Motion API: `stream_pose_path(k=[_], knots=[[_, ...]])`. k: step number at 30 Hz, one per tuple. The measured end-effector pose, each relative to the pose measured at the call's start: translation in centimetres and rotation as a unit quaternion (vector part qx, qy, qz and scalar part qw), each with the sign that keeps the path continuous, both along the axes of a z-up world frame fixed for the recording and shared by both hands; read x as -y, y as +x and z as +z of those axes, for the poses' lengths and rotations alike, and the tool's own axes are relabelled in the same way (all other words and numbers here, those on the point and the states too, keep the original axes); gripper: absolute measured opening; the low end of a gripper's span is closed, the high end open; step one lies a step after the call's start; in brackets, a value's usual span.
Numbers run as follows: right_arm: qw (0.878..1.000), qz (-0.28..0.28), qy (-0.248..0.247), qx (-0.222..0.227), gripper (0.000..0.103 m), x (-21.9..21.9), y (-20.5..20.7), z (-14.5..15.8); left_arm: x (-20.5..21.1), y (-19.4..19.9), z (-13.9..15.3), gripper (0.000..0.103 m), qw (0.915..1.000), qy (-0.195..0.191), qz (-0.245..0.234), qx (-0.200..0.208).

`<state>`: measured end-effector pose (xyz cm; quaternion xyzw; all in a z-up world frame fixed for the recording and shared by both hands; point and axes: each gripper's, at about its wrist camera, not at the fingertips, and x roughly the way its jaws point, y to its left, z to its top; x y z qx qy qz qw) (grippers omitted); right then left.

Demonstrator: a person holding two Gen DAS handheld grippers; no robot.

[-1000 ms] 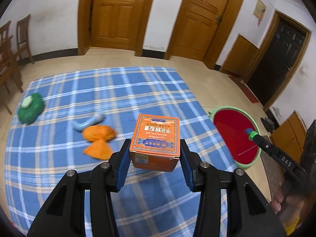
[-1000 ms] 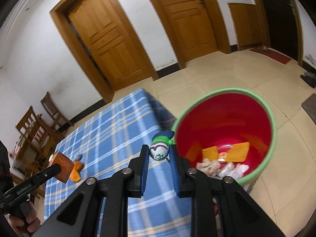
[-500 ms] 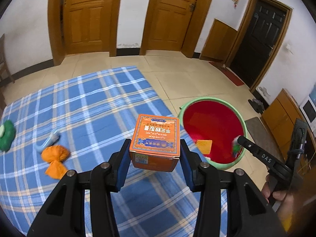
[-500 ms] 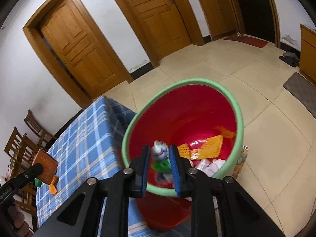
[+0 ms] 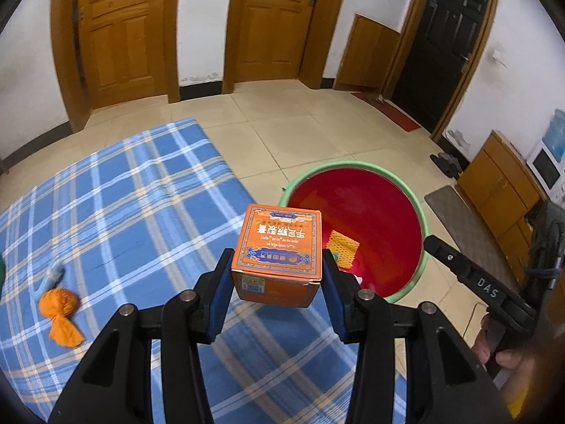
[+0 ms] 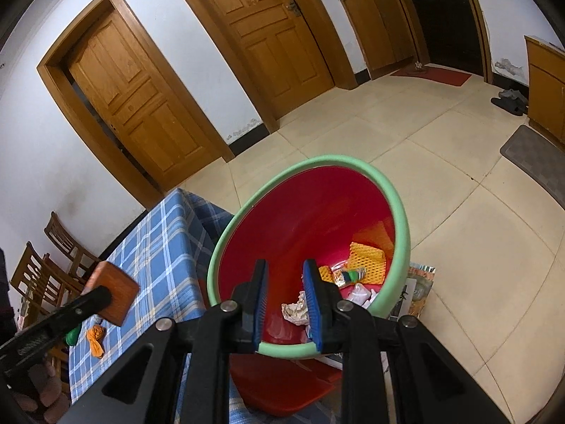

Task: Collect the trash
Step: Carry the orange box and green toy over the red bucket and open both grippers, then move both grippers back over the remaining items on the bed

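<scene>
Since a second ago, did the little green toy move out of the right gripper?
Yes. The right gripper is empty and open above the red bin; the green toy lies inside among the trash.

Left wrist cam is looking fwd and down along its fingers, over the blue plaid tablecloth (image 5: 134, 212) toward the red bin (image 5: 370, 219) at right. Right wrist cam is sitting close above the bin (image 6: 400, 219), peering in. Both are sharing bin, cloth edge (image 6: 166, 243), and far wooden doors (image 5: 279, 17).
</scene>
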<state>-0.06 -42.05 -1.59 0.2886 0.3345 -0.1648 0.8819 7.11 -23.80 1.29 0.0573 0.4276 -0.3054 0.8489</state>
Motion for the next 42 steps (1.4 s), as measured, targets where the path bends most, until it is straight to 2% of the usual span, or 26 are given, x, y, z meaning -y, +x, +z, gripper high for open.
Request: stream_pose_path(k=[10, 22, 32, 40, 42], knots=[[1.0, -0.018, 0.009, 0.008, 0.024, 1.4, -1.2, 0.0, 4.8, 0.5, -2.2, 0.047, 0.999, 0.02, -0.041, 0.001], [0.999, -0.036, 0.03, -0.002, 0.024, 3.6, -2.0, -1.3, 8.0, 1.2, -4.3, 0.047, 0.9977, 0.046, -0.05, -0.008], [0.999, -0.035, 0.033, 0.001, 0.03, 3.6, -2.0, -1.3, 7.3, 1.1, -3.9, 0.047, 0.9985, 0.04, -0.034, -0.017], [0.999, -0.028, 0.033, 0.006, 0.047, 2.8, -1.7, -0.8, 4.4, 1.0, -2.4, 0.047, 0.9995, 0.028, -0.01, -0.012], [0.999, -0.025, 0.033, 0.006, 0.049, 2.4, -1.7, -0.7, 3.6, 1.1, -2.1, 0.047, 0.9996, 0.026, -0.002, -0.011]])
